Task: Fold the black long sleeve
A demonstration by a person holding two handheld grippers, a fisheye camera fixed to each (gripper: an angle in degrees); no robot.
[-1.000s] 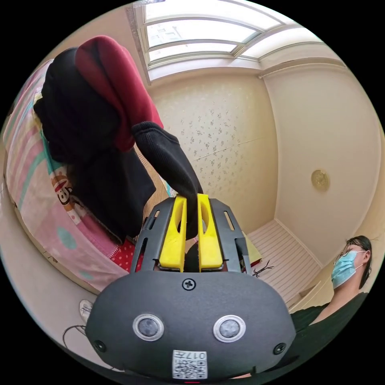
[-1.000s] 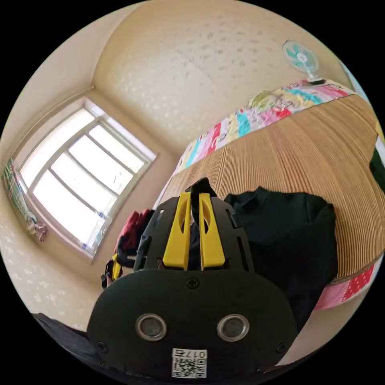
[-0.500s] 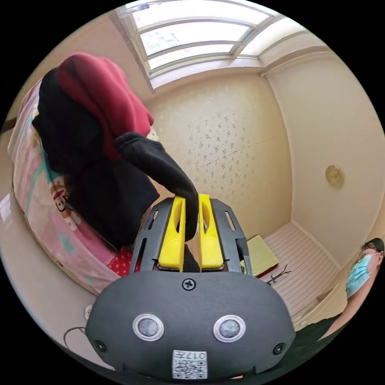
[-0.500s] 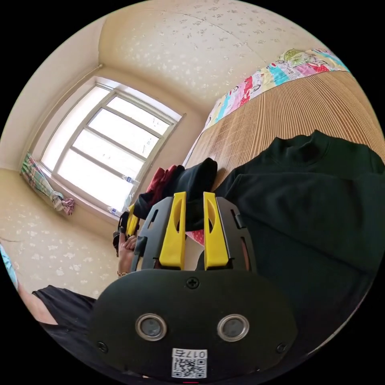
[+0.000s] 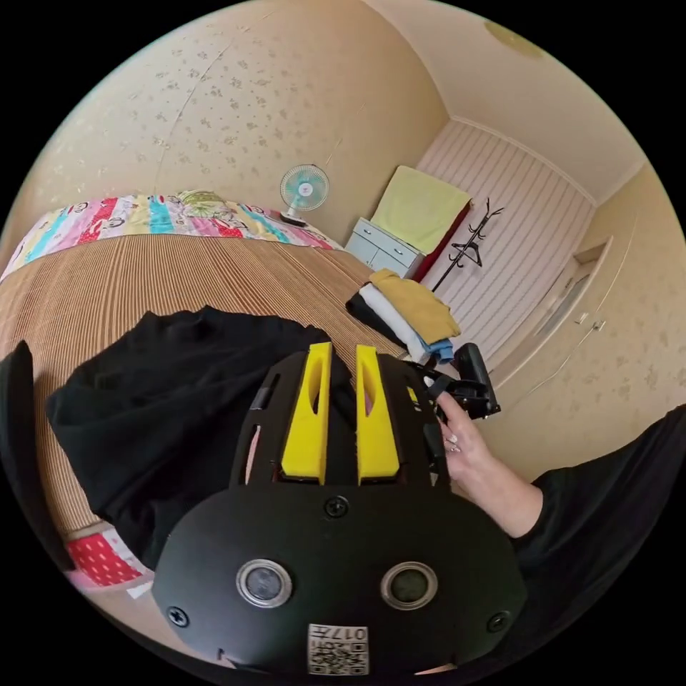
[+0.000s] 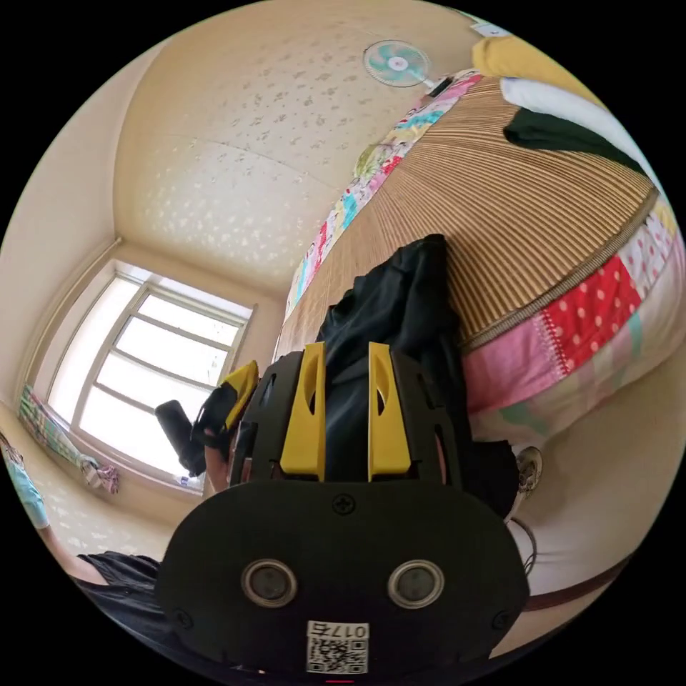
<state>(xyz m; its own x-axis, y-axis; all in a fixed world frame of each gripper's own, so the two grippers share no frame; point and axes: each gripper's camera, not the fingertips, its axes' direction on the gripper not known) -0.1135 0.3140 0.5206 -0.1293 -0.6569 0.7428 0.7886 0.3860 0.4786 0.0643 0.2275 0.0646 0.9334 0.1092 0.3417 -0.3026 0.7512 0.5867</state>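
The black long sleeve (image 5: 164, 400) lies spread on the straw mat (image 5: 143, 271) of the bed, collar toward the far side. My left gripper (image 5: 343, 349) is at its near edge, and black cloth fills the narrow gap between the yellow jaws. In the right gripper view the same garment (image 6: 400, 307) hangs over the mat's edge and runs down between the jaws of my right gripper (image 6: 346, 346), which stand a little apart around a thick fold. The right gripper (image 5: 468, 386) is held in a hand just right of the left one. The left gripper (image 6: 232, 400) sits close on the left.
A stack of folded clothes (image 5: 407, 314) sits on the mat's far corner. A fan (image 5: 304, 189), a dresser (image 5: 379, 246) and a coat rack (image 5: 468, 246) stand beyond the bed. The patterned sheet (image 6: 586, 321) drops down the bed's side. A window (image 6: 143, 371) is behind.
Both cameras have swung round. The left jaws held a black cuff pulled from a red and black pile; now the garment lies spread on the mat. The right jaws stand wider apart.
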